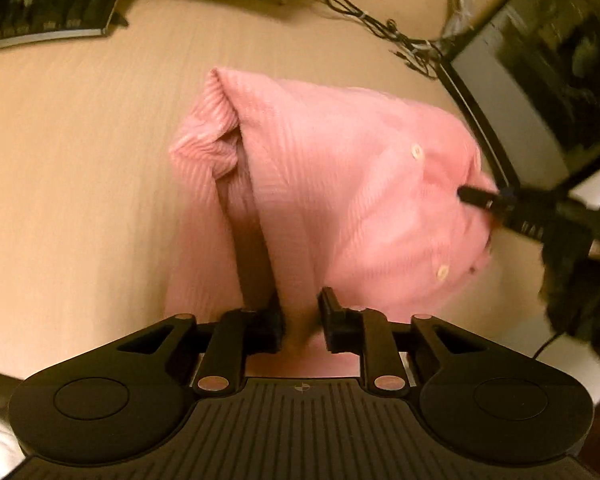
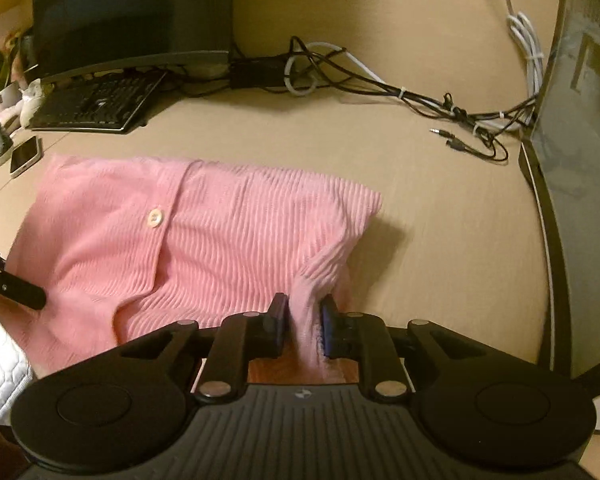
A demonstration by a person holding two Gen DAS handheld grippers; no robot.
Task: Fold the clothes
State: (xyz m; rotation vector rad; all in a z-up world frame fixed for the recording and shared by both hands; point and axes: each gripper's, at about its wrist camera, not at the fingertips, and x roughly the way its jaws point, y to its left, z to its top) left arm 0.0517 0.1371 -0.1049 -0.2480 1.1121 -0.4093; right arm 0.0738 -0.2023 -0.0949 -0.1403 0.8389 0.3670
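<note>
The left wrist view is taken from behind the left gripper (image 1: pixel 300 316), angled steeply down, close over the pink cardigan (image 1: pixel 340 184). The right wrist view is taken likewise behind the right gripper (image 2: pixel 304 326). The cardigan and the keyboard (image 2: pixel 96 104) beyond the fingers are shared.

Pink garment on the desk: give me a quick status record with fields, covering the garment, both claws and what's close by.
garment: pink ribbed button-up garment, partly folded, lying on the light wooden desk
left claw: pink fabric between its fingers; grip unclear
right claw: closed on a bunched ridge of the garment's near edge
buttons: pale button on the placket, facing up
nearby: black keyboard and tangled black cables behind; white phone beside the garment's far corner
</note>
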